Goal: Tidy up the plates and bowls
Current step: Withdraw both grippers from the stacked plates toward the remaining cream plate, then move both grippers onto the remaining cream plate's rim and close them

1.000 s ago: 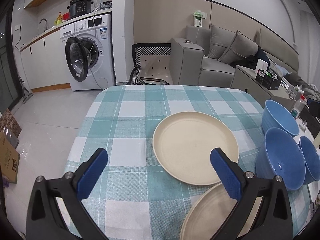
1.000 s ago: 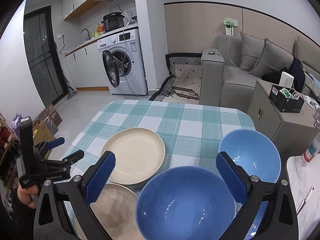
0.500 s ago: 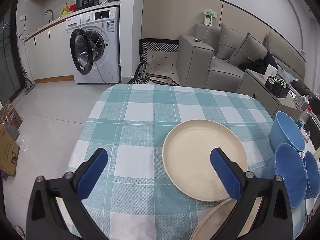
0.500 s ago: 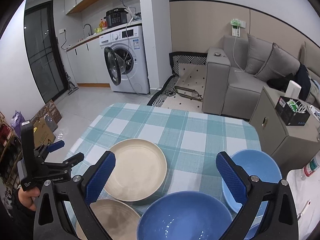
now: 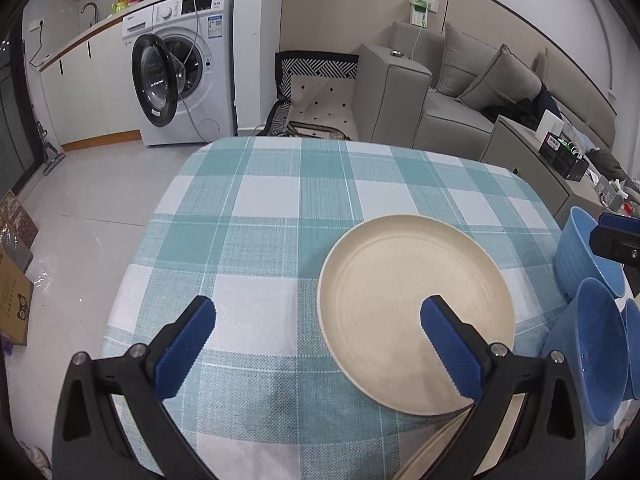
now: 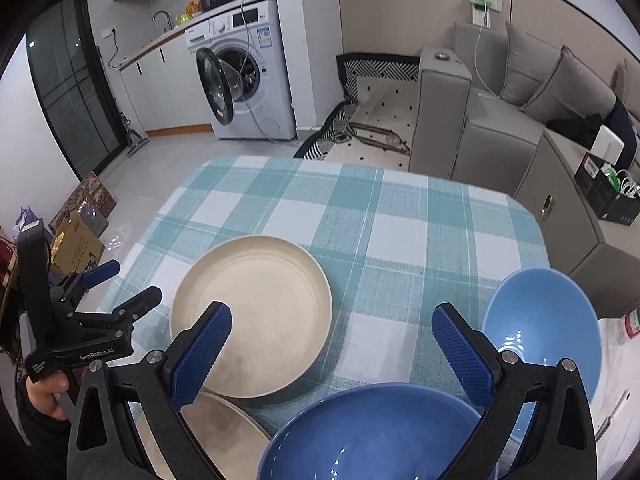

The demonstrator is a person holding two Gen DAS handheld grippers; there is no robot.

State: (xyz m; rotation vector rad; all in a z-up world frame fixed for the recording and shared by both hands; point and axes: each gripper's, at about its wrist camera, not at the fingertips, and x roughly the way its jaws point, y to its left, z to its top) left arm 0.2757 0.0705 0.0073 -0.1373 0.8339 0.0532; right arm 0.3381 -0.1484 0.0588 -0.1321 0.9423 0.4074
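Note:
A cream plate [image 5: 416,312] [image 6: 252,320] lies on the teal checked tablecloth [image 5: 256,216]. A second cream plate [image 6: 216,436] [image 5: 436,452] sits nearer me, partly under the first plate's rim. Three blue bowls [image 5: 588,256] stand at the table's right side; in the right wrist view one bowl [image 6: 368,436] is just below my fingers and another bowl [image 6: 544,320] is to the right. My left gripper [image 5: 318,354] [image 6: 108,292] hovers open over the near left of the table, its right finger above the first plate. My right gripper [image 6: 331,354] is open above the near bowl, holding nothing.
The table's far half is bare cloth [image 6: 360,208]. Beyond it are a washing machine [image 5: 180,76] with its door open, a grey sofa [image 5: 440,92] and a side cabinet [image 6: 568,208]. Cardboard boxes [image 5: 12,296] lie on the floor at left. A hand [image 6: 44,388] holds the left gripper.
Both grippers have shifted so the dishes sit lower in each view, with more of the far table showing. The left one has also slid leftward. Plates and bowls have not moved.

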